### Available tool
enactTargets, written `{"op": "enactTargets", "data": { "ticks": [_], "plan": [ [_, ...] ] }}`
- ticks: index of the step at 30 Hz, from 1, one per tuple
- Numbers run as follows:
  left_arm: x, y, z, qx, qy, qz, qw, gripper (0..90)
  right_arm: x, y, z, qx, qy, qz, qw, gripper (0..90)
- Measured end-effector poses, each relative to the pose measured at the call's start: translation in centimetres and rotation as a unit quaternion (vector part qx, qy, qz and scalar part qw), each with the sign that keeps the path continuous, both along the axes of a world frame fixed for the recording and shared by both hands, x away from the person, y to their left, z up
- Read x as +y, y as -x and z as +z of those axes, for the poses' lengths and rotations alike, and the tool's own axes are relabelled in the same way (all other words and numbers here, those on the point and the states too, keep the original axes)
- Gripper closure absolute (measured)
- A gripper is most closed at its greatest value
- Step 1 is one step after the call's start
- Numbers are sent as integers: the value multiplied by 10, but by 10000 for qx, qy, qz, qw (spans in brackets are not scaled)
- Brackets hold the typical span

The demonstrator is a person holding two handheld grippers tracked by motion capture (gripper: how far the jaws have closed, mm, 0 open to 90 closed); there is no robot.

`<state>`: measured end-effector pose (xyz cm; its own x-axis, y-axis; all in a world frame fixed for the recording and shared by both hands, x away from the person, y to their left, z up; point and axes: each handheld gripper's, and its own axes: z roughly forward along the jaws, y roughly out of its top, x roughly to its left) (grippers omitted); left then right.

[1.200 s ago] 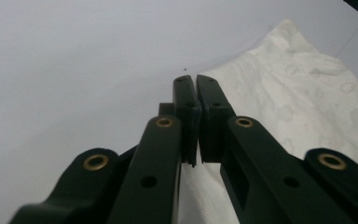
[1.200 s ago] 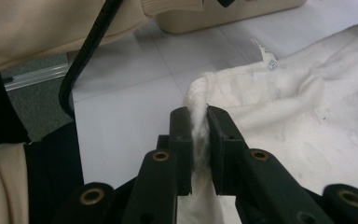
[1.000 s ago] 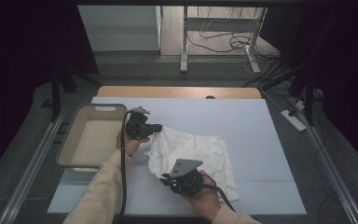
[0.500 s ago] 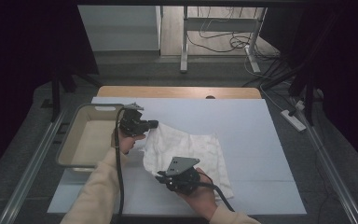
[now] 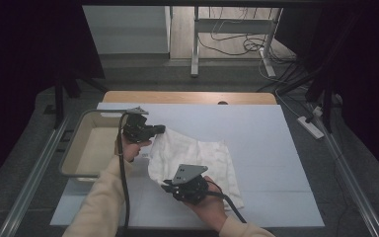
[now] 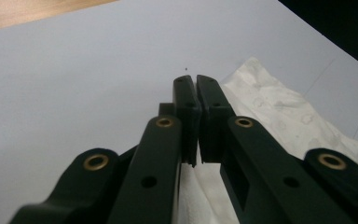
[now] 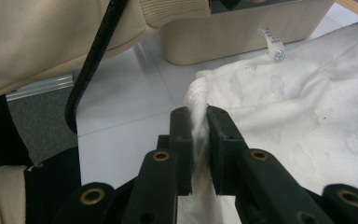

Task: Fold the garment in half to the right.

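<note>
A: The towel (image 5: 197, 158) is white, with a faint blotchy texture and a small white tag (image 7: 274, 46) printed in blue.

B: And the table (image 5: 276, 163)?

A: Its top is pale white-grey, with a bare light-wood strip along the far edge. The tub (image 5: 79, 148) at the left edge is beige.

B: The grippers?

A: The left gripper (image 5: 159, 129) and right gripper (image 5: 167, 187) are black, with brass-coloured rivets on the jaws and grey plates on top. The sleeves (image 5: 98, 207) are cream.
</note>
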<state>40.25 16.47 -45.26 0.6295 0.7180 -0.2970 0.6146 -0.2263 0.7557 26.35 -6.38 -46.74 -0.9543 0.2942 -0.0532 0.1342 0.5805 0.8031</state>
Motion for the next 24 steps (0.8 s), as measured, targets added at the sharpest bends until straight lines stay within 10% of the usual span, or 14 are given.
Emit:
{"op": "enactTargets", "data": {
  "ticks": [24],
  "plan": [
    [23,7,15,-92,198,99,9997,867,18,-3,13,-126,-227,121,9996,805]
  ]
}}
